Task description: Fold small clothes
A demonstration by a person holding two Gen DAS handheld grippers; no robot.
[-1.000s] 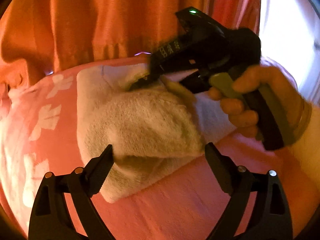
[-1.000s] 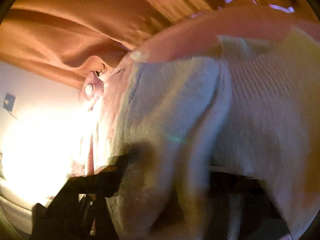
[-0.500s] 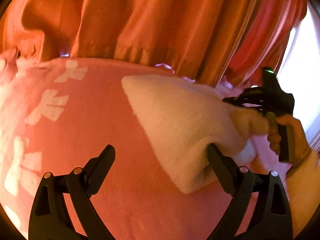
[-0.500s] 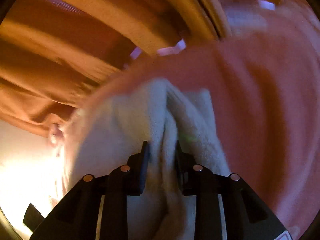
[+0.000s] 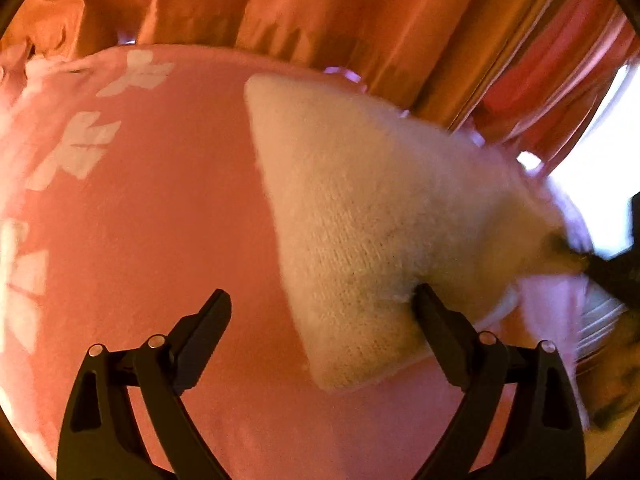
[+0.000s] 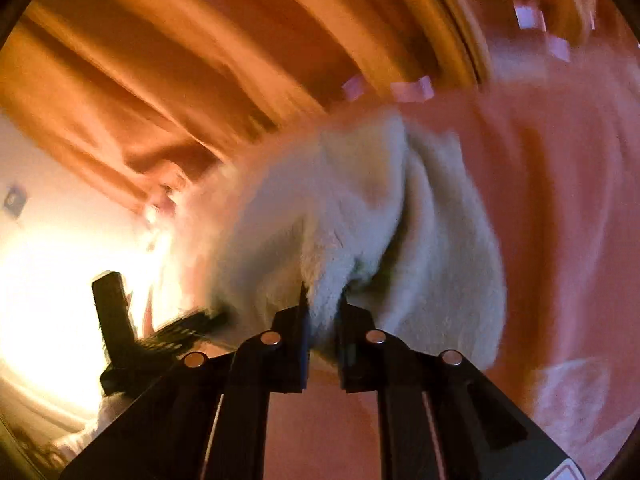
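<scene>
In the left wrist view the left gripper (image 5: 322, 308) stands wide open with nothing between its fingers; the cream knitted garment (image 5: 360, 220) lies at about one o'clock from its midpoint, and the finger at four o'clock touches or just overlaps the cloth's lower edge, while the finger at eight o'clock is well apart from it over bare cover. The garment is a fuzzy, ribbed knit, folded into a rough wedge with a point at twelve o'clock and a blunt corner at six o'clock, spread on a pink bedcover (image 5: 160, 208) printed with pale leaf shapes. Orange curtains (image 5: 320, 12) hang behind the bed from ten to two o'clock, and a bright window glares at three o'clock. At the frame's three o'clock edge the dark right gripper (image 5: 612, 276) meets the garment's far end, blurred. In the right wrist view the right gripper (image 6: 323, 312) is nearly closed, pinching a bunched fold of the garment (image 6: 360, 216), which spreads away from the fingers toward twelve o'clock in soft creases. The bedcover (image 6: 560, 208) fills the side from one to five o'clock, curtains (image 6: 200, 60) run across the top, and a dark blurred object (image 6: 116, 320), apparently the left gripper, sits at nine o'clock against strong glare.
</scene>
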